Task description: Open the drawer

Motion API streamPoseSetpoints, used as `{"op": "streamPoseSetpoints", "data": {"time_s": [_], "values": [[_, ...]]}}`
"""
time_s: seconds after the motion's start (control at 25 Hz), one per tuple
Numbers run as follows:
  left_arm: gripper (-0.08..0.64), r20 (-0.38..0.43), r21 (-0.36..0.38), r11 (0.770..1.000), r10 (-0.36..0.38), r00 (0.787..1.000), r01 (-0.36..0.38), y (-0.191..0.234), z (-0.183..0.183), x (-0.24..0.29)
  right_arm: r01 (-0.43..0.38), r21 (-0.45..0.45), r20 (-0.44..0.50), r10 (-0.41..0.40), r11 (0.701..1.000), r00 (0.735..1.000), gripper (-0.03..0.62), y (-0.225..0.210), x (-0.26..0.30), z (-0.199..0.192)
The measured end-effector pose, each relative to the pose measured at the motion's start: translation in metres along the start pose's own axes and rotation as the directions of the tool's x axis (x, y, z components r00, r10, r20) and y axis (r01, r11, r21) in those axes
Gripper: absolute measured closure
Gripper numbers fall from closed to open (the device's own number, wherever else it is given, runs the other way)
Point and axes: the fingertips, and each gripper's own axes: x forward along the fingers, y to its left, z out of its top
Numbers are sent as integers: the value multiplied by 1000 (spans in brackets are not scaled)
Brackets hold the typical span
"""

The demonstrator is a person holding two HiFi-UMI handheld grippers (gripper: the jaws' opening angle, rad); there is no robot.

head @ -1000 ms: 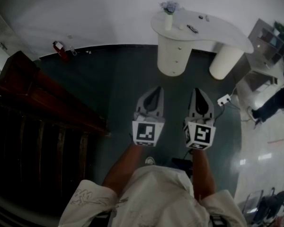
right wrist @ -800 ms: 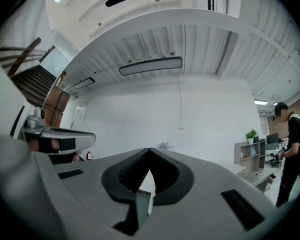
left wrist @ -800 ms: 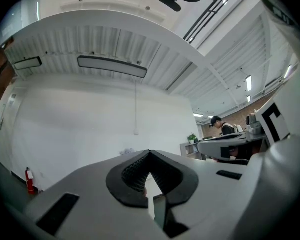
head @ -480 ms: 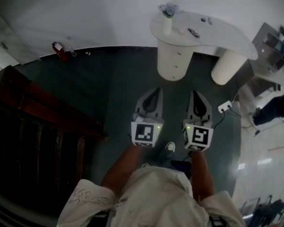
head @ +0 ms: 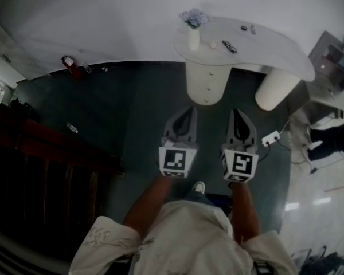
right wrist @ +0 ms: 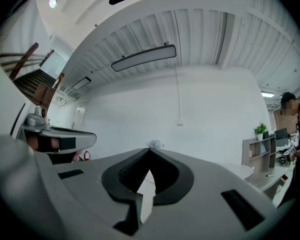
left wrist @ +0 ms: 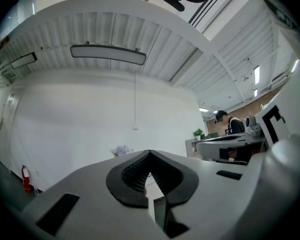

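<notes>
Closer to the worktop (head: 269,46) now, we carry the left hand-held gripper (head: 188,109) and right hand-held gripper (head: 237,112), both closed, empty.

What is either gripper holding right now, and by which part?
Nothing. The left gripper and right gripper are both shut and empty, not yet at the white drawer unit.
</notes>
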Motion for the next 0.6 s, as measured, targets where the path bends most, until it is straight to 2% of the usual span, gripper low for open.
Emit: {"op": "streamPoseSetpoints", "data": {"time_s": [0.24,0.6], "values": [[563,-6,9,1000,18,1000,-18,-8,-5,31,-11,8,4,11,1000,1000,586,-27,22,-9],[565,-27,-11,1000,25,999,-25,10,-28,71,-47,1,-41,47,999,998,586,-27,69,-35]]}}
